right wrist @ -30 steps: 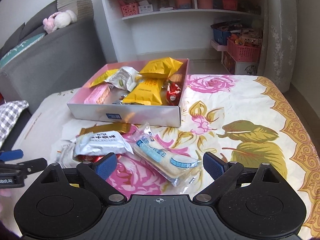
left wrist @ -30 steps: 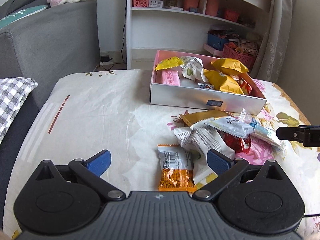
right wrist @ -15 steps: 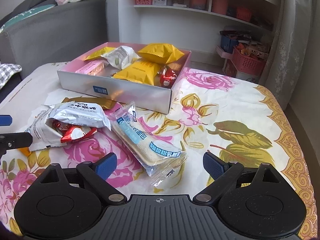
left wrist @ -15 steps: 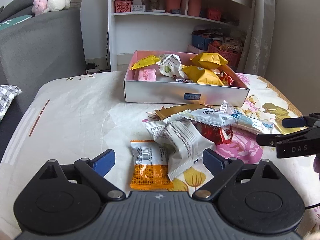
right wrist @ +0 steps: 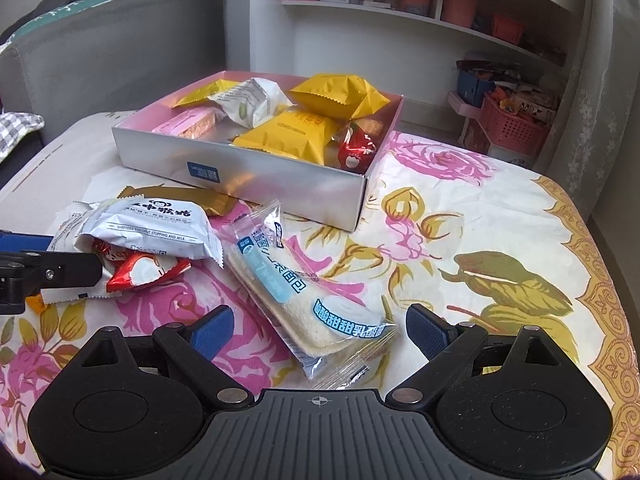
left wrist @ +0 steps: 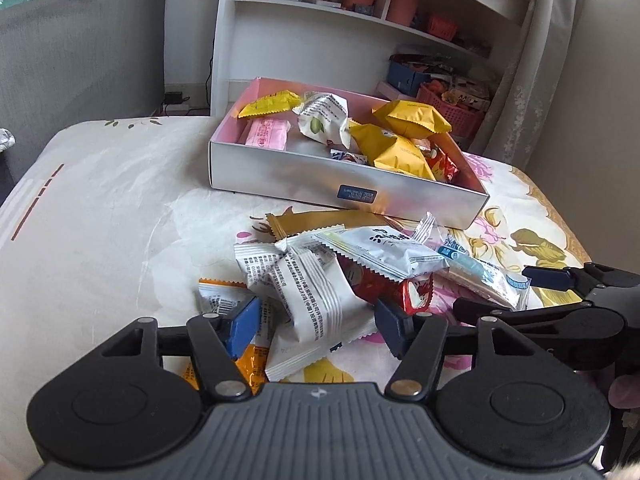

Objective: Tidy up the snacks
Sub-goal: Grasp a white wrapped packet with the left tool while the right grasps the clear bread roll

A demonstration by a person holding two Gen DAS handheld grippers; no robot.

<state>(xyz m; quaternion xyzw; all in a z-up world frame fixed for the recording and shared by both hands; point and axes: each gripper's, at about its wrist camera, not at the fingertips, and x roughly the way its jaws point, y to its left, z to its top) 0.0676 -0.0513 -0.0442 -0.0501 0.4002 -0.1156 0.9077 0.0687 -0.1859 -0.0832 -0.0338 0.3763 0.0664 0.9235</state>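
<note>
A silver box with a pink inside (left wrist: 280, 172) (right wrist: 280, 184) holds several yellow, white, pink and red snack packs. In front of it lies a loose pile. My left gripper (left wrist: 316, 322) is open, its fingers on either side of a white striped pack (left wrist: 316, 296), beside an orange pack (left wrist: 248, 360). A white-blue pack (left wrist: 384, 252) (right wrist: 156, 224) lies over a red pack (left wrist: 384, 284) (right wrist: 140, 268) and a gold pack (left wrist: 320, 224) (right wrist: 180, 196). My right gripper (right wrist: 318, 326) is open around the near end of a clear bread pack (right wrist: 296, 292) (left wrist: 476, 268).
The snacks lie on a flowered cloth (right wrist: 460, 240) over a low table. A grey sofa (left wrist: 80, 48) stands at the left. A white shelf unit (left wrist: 340, 24) with pink baskets (right wrist: 512, 128) stands behind. A curtain (left wrist: 560, 60) hangs at the right.
Both grippers have moved forward and down into the pile. The left fingers have narrowed around the white striped pack. The right fingers now flank the bread pack's end.
</note>
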